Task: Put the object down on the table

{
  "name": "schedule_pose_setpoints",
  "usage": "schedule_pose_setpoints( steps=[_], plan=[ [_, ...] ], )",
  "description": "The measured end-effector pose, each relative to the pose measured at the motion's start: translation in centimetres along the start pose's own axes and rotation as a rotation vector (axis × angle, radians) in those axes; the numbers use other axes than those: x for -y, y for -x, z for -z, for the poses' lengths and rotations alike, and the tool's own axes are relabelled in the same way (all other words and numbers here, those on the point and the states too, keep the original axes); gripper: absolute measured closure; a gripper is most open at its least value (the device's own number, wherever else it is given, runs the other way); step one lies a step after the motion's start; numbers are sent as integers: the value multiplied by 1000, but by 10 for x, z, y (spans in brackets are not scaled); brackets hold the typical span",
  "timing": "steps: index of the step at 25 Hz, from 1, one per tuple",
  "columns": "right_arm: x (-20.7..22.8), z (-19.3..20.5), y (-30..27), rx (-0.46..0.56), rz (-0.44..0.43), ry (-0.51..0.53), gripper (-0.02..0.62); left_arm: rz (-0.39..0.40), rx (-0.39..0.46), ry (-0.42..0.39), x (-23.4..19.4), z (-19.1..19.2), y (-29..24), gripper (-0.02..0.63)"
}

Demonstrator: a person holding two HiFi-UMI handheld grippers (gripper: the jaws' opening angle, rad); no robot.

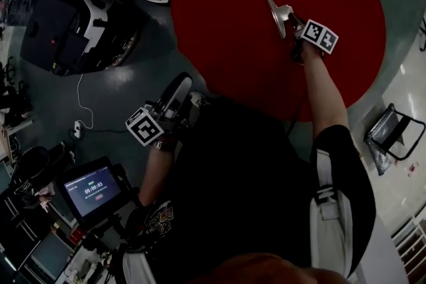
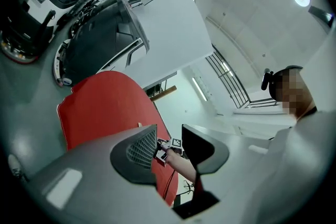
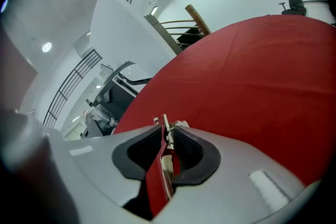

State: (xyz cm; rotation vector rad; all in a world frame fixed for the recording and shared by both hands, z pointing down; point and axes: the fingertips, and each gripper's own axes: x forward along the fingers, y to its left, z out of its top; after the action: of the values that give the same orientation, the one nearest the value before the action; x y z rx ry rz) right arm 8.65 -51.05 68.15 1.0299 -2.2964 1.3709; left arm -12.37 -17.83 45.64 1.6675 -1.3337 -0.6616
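Near the body, the left gripper [image 2: 169,140] hangs with its jaws apart and nothing between them. Farther right, the right gripper [image 3: 169,136], clamped on a red clip [image 3: 156,178], is over the round red table [image 3: 252,81].

The red surface [image 1: 226,3] lies bare on every side under the right tool [image 3: 168,129]. Off its edge a dark machine [image 1: 73,26] stands left, a folding chair [image 1: 394,136] right, and a monitor [image 1: 93,191] near the left tool [image 2: 169,147].
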Motion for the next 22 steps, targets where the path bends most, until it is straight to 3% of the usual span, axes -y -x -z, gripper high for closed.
schedule_pose_setpoints(
  steps=[7, 12, 17, 22],
  plan=[
    [-17, -4, -16, -92, -31, 168, 511, -23, -10, 9, -1, 3, -2, 449],
    [-25, 2, -16, -134, -79, 139, 540, -4, -28, 5, 5, 5, -9, 449],
    [-39, 5, -10, -125, -142, 103, 583, 1, -40, 1, 7, 5, -13, 449],
    [-42, 13, -2, -90, -158, 44, 584, 15, -39, 3, 4, 5, -10, 449]
  ],
)
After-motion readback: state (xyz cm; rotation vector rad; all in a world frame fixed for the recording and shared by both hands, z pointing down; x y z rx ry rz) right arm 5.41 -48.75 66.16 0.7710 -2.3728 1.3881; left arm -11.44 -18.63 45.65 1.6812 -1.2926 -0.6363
